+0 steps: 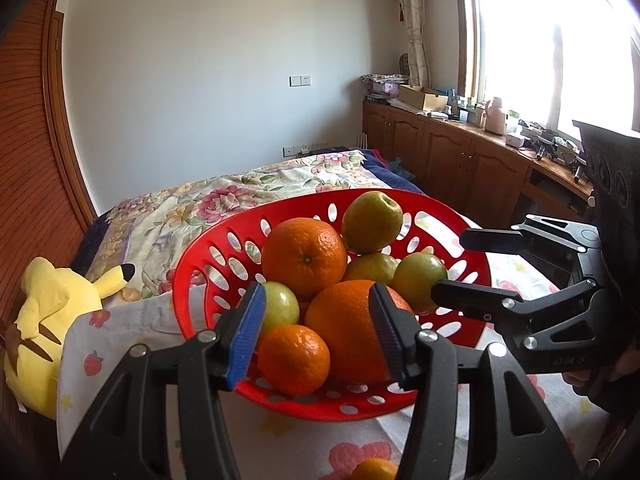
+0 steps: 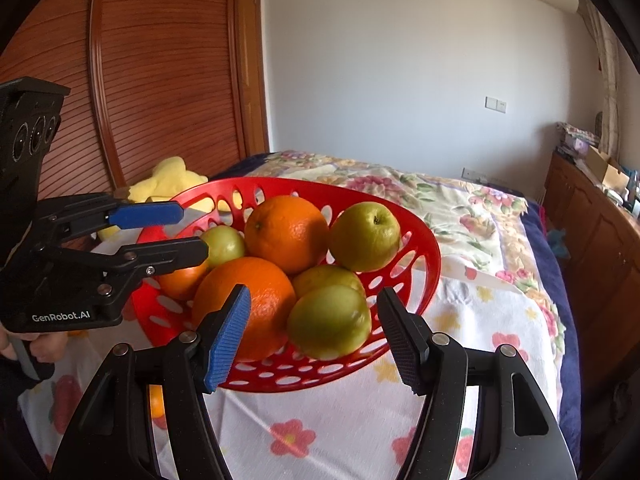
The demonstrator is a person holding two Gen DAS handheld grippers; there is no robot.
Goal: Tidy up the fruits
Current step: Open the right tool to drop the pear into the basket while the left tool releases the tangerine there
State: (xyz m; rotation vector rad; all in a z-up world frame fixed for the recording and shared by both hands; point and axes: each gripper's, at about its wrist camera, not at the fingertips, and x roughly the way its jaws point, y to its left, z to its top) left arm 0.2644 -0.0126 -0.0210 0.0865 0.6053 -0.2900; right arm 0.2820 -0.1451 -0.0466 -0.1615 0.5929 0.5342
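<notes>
A red basket point(image 1: 188, 280) with oval holes in its wall stands on a white flowered cloth point(image 2: 460, 320) spread over the near end of a bed point(image 1: 240, 188). It is heaped with fruit: a big orange point(image 1: 304, 256) at the top of the pile, a second big orange point(image 1: 344, 328) in front of it, and a small orange point(image 1: 294, 358) at the near rim. A green apple point(image 1: 372, 222) sits at the far side, and further green apples lie lower in the pile, one point(image 2: 328, 320) by the rim on the right gripper's side.

The left gripper point(image 1: 316, 332) is over the near rim, released: its jaws stand apart on either side of the small orange and the front big orange, with no pad pressing on either. The right gripper point(image 2: 316, 330) is likewise released, its jaws spread wide around the low green apple without touching it.

Another orange point(image 1: 374, 470) lies on the cloth outside the basket, near the front edge. A yellow plush toy point(image 1: 52, 308) rests at the bed's side by the wooden wardrobe point(image 2: 160, 60).
</notes>
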